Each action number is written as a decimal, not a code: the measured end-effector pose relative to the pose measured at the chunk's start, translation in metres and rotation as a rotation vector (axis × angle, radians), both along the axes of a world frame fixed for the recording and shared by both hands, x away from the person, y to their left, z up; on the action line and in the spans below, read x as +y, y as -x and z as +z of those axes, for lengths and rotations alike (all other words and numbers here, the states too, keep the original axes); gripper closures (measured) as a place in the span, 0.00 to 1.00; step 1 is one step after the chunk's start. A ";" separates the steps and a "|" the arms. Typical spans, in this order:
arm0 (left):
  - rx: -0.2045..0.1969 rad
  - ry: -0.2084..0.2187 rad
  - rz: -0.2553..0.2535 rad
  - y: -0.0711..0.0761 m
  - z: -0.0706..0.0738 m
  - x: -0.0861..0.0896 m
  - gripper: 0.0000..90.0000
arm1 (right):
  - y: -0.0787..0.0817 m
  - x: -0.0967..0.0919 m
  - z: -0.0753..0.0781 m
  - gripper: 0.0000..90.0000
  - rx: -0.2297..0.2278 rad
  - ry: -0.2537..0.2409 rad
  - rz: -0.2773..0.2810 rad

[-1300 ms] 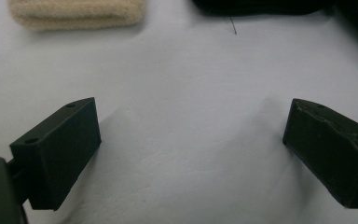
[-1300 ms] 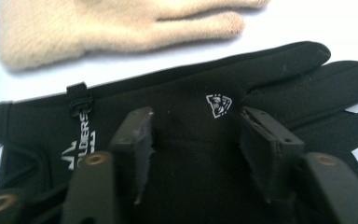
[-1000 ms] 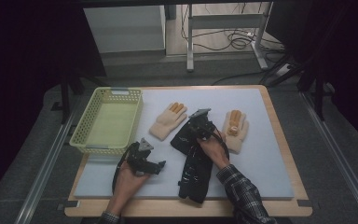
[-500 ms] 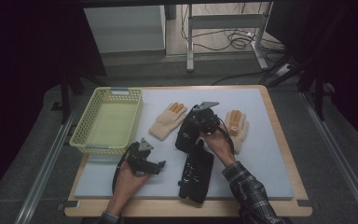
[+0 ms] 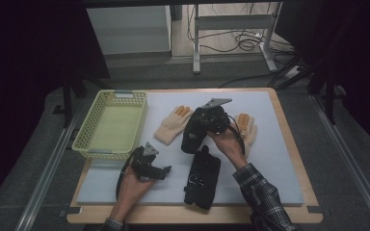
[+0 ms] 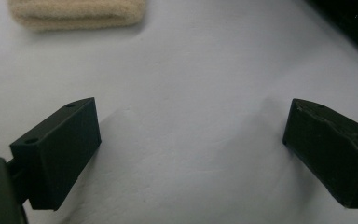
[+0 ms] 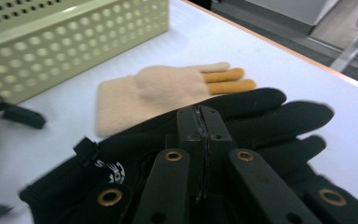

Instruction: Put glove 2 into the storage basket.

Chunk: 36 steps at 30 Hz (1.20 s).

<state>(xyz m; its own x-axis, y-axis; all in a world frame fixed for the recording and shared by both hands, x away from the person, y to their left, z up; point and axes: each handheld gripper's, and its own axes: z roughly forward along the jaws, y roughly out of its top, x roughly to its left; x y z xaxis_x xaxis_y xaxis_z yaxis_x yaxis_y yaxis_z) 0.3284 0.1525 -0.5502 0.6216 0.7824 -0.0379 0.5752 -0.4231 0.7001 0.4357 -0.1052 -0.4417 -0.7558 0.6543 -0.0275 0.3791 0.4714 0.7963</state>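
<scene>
Holding my right tool (image 5: 192, 139) pressed together on a black glove (image 7: 242, 116), I have it lifted above the white mat (image 5: 279, 159) on the table (image 5: 289, 214), with a second black glove (image 5: 202, 178) lying flat just below it, a cream glove with orange fingertips (image 5: 173, 124) beside it on the left and another cream glove (image 5: 247, 129) half hidden behind my right hand. A pale green perforated basket (image 5: 111, 126) stands at the mat's left edge, well apart from the lifted glove. My left tool (image 6: 186, 154) rests near the mat's front with its jaws spread wide over bare mat, gripping nothing; the held glove is dark, soft, with white lettering near the cuff.
</scene>
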 end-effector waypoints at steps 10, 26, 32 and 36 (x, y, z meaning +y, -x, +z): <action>-0.001 0.002 0.003 0.000 0.000 0.000 0.04 | 0.030 -0.012 0.008 0.98 0.019 -0.018 0.103; 0.003 0.000 0.001 0.000 0.000 0.000 0.04 | 0.088 -0.039 0.006 0.98 0.035 -0.025 0.215; 0.002 0.000 0.002 0.000 0.000 0.000 0.04 | 0.109 -0.045 0.000 0.97 0.049 -0.030 0.228; 0.001 0.001 0.002 0.000 0.000 0.000 0.04 | 0.119 -0.043 -0.011 0.97 0.072 -0.029 0.219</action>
<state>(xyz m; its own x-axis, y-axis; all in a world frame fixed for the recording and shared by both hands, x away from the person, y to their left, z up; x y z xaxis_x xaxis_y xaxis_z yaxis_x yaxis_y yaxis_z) 0.3282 0.1523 -0.5502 0.6199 0.7837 -0.0394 0.5770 -0.4212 0.6997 0.3168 -0.1484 -0.4522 -0.8793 0.4739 0.0477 0.3260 0.5259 0.7856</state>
